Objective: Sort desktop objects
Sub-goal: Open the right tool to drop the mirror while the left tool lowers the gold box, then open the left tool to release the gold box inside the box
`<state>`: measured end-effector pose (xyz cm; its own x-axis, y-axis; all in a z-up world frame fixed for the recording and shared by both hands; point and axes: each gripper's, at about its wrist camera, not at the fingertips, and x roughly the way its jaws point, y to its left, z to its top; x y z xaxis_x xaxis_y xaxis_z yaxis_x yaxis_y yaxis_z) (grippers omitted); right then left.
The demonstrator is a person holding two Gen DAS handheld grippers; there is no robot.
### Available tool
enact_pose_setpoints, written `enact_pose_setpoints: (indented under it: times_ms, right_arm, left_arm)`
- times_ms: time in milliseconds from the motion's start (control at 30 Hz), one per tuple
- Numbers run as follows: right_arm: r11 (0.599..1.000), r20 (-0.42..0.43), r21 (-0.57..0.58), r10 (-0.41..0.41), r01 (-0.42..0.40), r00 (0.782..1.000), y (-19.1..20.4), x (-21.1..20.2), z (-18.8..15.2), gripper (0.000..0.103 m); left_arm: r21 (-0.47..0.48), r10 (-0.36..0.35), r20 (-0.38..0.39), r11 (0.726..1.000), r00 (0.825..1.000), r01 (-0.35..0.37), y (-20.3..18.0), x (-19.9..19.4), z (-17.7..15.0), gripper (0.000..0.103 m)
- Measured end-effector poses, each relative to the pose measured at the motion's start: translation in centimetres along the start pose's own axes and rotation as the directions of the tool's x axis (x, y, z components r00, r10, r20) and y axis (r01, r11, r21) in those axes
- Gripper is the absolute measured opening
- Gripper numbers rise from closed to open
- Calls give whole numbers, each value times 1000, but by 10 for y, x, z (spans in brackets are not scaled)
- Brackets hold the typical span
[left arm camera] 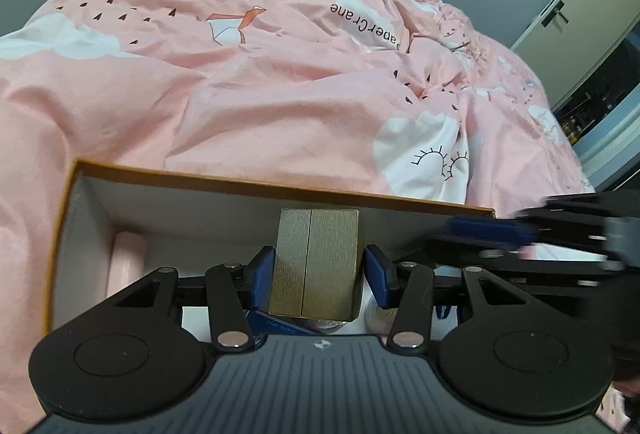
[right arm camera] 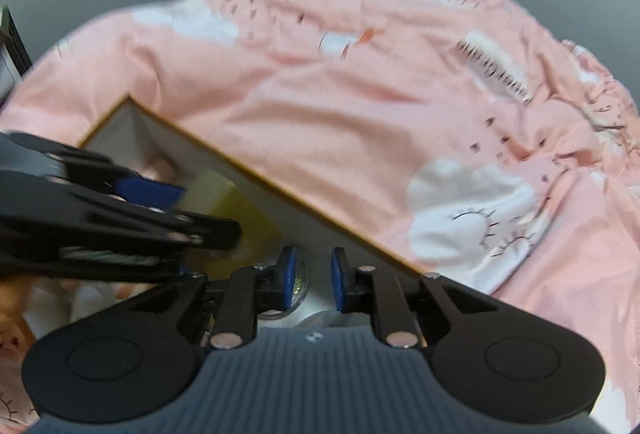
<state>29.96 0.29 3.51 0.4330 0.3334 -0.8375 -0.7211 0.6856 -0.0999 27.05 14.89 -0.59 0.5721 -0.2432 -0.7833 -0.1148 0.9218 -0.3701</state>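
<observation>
Left gripper (left arm camera: 318, 270) holds a gold box (left arm camera: 316, 266) over the carton (left arm camera: 280, 190); right gripper (right arm camera: 312, 280), nearly closed, holds nothing; release likely comes next.

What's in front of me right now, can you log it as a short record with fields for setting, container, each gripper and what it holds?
setting: pink bedspread with cloud and paper crane print
container: open cardboard box, orange rim, white inside, resting on the bedspread
left gripper: over the box, blue pads pressed on a small gold box
right gripper: jaws narrowly apart, nothing between them, over the box edge
other contents: a shiny round object below the right gripper, too blurred to name
</observation>
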Motion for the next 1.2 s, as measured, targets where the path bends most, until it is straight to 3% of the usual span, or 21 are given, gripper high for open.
enact_pose_setpoints:
  times_ms: [233,533,667,967,1133,1200]
  right_arm:
    - [989,132,144,-34,15,991,-39,-44,-26,20]
    - [944,175,329,-60,-1,983,-74,-51,-72,20]
    - [903,178,425,-19,-59,984,-84,-45,-93,21]
    - [848,177,518,21,-111,984,-88,-31,-120,21]
    - [825,184,551,29,-128,982,-88,-25,-131,21]
    - [809,186,574,22,-127,982,-90,-22,-136,21]
  left_arm:
    - [47,86,-33,995,996,-84,-23,22,-4,56]
    - [27,142,-58,990,988,-140,-34,38,-10,57]
    - [26,138,-77,990,987,-136,-37,41,-11,57]
    - [-8,127,-97,992,987,-129,-38,38,-11,57]
    - [-19,79,-62,997,995,-81,-28,19,-8,57]
    - [-36,84,-46,996,995,-85,-19,11,-7,52]
